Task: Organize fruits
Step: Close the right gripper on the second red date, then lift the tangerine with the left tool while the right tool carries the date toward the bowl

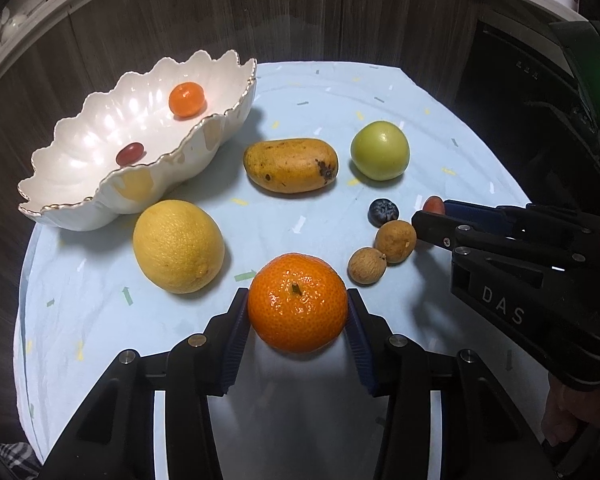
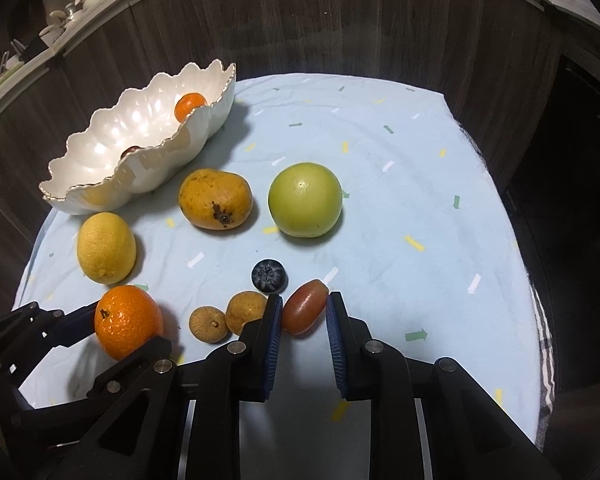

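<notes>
1. Jaws of the left gripper (image 1: 297, 312) press both blue pads against the sides of a large mandarin (image 1: 297, 302), which sits on the desk (image 1: 380, 92) with its stem up.
2. Jaws of the right gripper (image 2: 302, 312) stand narrowly apart around a red grape tomato (image 2: 304, 312); the left pad touches it, and whether the right pad does cannot be told.
3. Only the left wrist view shows that bowl (image 1: 80, 208) contents clearly: 1 small mandarin (image 1: 186, 99) and 1 red tomato (image 1: 130, 153); the right wrist view hides most of both behind the scalloped rim.
4. On the light blue cloth lie a lemon (image 1: 179, 246), a mango (image 1: 291, 165), a green apple (image 1: 380, 150), a blueberry (image 1: 383, 212) and 2 longans (image 1: 395, 241), the pair touching.
5. Only the right wrist view shows the grape tomato fully; the left wrist view shows just its tip.
</notes>
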`<state>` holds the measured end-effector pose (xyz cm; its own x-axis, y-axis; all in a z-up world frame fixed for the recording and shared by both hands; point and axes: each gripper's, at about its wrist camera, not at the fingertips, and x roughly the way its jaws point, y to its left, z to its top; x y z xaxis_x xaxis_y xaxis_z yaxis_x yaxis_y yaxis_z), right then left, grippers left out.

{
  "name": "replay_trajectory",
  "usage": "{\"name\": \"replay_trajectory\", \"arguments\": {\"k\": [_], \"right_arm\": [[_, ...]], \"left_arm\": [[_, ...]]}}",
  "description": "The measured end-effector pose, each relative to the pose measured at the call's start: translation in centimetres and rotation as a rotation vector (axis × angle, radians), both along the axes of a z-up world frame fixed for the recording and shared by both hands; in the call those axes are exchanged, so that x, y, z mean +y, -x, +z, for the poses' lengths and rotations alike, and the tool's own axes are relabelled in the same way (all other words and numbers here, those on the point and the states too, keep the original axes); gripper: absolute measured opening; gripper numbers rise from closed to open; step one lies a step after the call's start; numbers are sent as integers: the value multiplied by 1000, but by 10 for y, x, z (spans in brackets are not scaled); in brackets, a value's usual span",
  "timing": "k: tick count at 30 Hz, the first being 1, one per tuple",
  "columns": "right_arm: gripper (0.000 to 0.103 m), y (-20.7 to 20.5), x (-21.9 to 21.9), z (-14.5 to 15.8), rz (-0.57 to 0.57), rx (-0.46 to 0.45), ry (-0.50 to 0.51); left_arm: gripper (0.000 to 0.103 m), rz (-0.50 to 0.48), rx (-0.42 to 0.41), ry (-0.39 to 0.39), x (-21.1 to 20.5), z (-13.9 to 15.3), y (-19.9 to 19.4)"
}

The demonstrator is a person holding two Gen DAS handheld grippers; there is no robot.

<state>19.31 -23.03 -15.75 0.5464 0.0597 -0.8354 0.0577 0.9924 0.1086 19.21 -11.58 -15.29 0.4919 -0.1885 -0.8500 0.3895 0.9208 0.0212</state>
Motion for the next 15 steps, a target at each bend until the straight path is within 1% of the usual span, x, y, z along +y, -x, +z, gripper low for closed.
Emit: {"name": "replay_trajectory", "arguments": {"k": [15], "right_arm": [[24,10,4,27,7,-55,12]], "left_arm": [[45,28,-53,18,9,27,2]]}}
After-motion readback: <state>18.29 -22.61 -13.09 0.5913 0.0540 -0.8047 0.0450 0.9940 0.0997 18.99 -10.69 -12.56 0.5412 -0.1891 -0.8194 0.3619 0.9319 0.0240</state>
